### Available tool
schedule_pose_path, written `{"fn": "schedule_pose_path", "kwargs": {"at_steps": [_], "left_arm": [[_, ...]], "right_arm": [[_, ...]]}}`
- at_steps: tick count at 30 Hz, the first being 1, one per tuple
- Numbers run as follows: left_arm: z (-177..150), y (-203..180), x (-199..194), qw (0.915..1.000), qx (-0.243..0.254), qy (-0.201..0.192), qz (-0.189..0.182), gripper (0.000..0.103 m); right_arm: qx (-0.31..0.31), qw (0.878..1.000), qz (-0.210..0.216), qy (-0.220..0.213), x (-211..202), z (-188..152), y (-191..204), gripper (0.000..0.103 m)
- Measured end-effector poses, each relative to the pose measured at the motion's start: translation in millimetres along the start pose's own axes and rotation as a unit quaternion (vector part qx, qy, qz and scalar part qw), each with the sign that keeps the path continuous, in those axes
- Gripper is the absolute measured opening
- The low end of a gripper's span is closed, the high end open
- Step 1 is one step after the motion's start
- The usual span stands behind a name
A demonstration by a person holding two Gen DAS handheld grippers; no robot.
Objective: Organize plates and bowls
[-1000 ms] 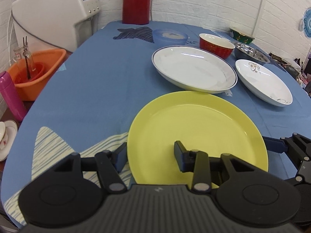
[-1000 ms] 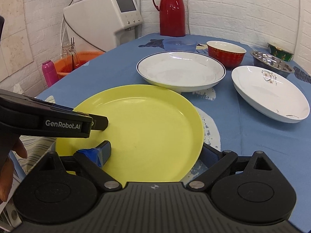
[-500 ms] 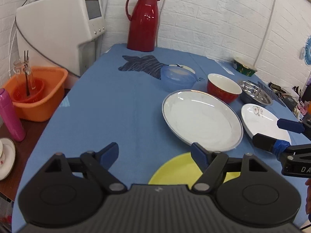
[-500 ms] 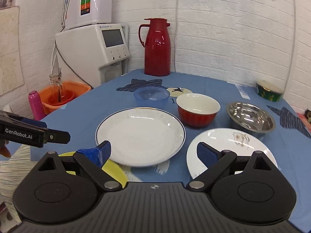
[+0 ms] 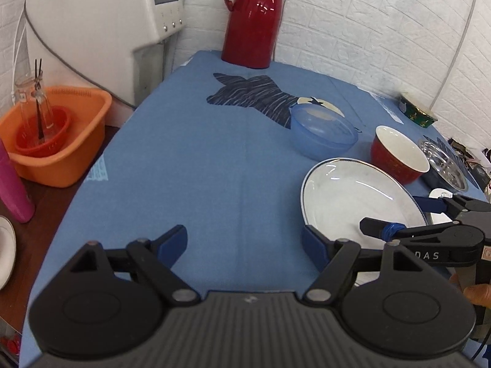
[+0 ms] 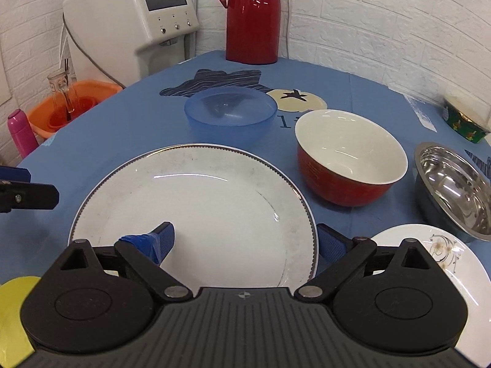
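Note:
A white plate with a dark blue rim (image 6: 196, 202) lies on the blue tablecloth. My right gripper (image 6: 245, 236) is open low over its near right edge, left finger above the plate, right finger just outside the rim. My left gripper (image 5: 244, 240) is open over bare cloth to the left of that plate (image 5: 353, 196). Behind the plate stand a blue plastic bowl (image 6: 230, 113), a red bowl (image 6: 349, 153) and a steel bowl (image 6: 454, 184). A flowered white plate (image 6: 429, 260) lies at the right. Only a sliver of the yellow plate (image 6: 12, 306) shows at the lower left.
A red thermos (image 5: 251, 18) stands at the table's far end beside a white water dispenser (image 5: 101, 24). A green bowl (image 6: 463, 119) sits far right. Off the left table edge are an orange basin (image 5: 55, 141) and a pink bottle (image 5: 12, 187).
Both grippers have left the yellow plate and moved forward across the table. The right one now hangs over the blue-rimmed white plate, the left over cloth beside it.

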State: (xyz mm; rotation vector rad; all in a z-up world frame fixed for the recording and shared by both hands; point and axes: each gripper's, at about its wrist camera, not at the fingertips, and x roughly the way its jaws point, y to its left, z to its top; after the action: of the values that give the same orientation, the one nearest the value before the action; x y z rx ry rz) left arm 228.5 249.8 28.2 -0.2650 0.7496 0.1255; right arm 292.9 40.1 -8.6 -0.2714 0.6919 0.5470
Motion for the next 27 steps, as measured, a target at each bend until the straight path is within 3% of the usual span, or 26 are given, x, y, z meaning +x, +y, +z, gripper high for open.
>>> {"fn": "schedule_pose_path", "kwargs": {"at_steps": [6, 9, 13, 17, 23, 26, 27], "left_arm": [[5, -4, 16, 0.9999, 0.008, 0.009, 0.002, 0.076], [6, -6, 25, 0.9998, 0.012, 0.018, 0.002, 0.076], [10, -16, 44, 0.9991, 0.018, 0.037, -0.013, 0.075], [7, -32, 53, 0.9975, 0.062, 0.033, 0.009, 0.073], [6, -32, 51, 0.9968, 0.074, 0.03, 0.008, 0.071], [6, -38, 48, 0.9961, 0.083, 0.03, 0.0, 0.057], [6, -42, 47, 0.9958, 0.086, 0.031, -0.01, 0.045]], "right_arm": [[0.001, 0.999, 0.042, -0.015, 1, 7, 9, 0.083], [0.015, 1.0, 0.023, -0.011, -6, 1, 6, 0.084], [0.023, 0.999, 0.036, 0.016, -3, -8, 9, 0.084], [0.028, 0.999, 0.042, 0.005, -3, -13, 10, 0.085], [0.024, 0.999, 0.04, 0.003, -8, -17, 12, 0.085], [0.021, 0.998, 0.066, -0.01, -10, -21, 13, 0.084], [0.022, 0.998, 0.064, -0.011, -11, -21, 15, 0.083]]}}
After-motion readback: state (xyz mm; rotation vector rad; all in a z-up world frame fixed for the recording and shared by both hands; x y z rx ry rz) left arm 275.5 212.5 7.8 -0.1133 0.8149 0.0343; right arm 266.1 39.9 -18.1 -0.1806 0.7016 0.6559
